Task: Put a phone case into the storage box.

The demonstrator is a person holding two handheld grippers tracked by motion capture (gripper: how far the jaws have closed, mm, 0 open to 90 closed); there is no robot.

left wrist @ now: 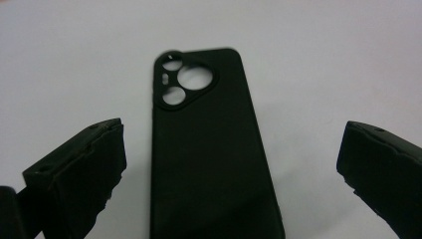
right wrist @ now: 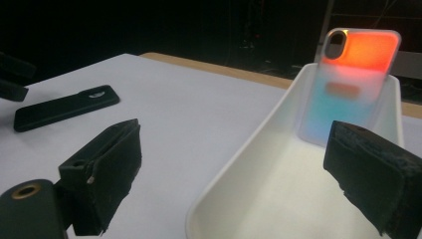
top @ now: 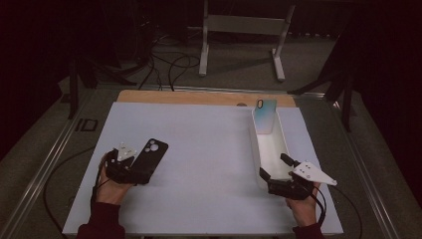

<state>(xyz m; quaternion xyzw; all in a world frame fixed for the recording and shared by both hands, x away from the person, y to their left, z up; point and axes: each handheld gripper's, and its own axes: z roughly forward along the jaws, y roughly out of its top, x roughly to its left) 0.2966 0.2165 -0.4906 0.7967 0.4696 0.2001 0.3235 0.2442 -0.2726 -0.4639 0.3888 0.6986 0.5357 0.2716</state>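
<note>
Left claw (left wrist: 231,164) gapes around the black case (left wrist: 211,149) flat on the worktop (top: 199,144); right claw (right wrist: 234,184) gapes over the white tray (right wrist: 278,194), seemingly touching nothing.

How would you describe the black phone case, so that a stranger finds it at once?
On the white table, look at the near left side, between the open jaws of the left gripper. The black phone case lies flat there, matte black with round camera holes, unlike the iridescent case leaning in the white tray.

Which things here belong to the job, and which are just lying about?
In the job:
black phone case, between the open left gripper
white bin, at the open right gripper
iridescent phone case, leaning in the bin

Lying about:
metal stand
floor cables
</note>
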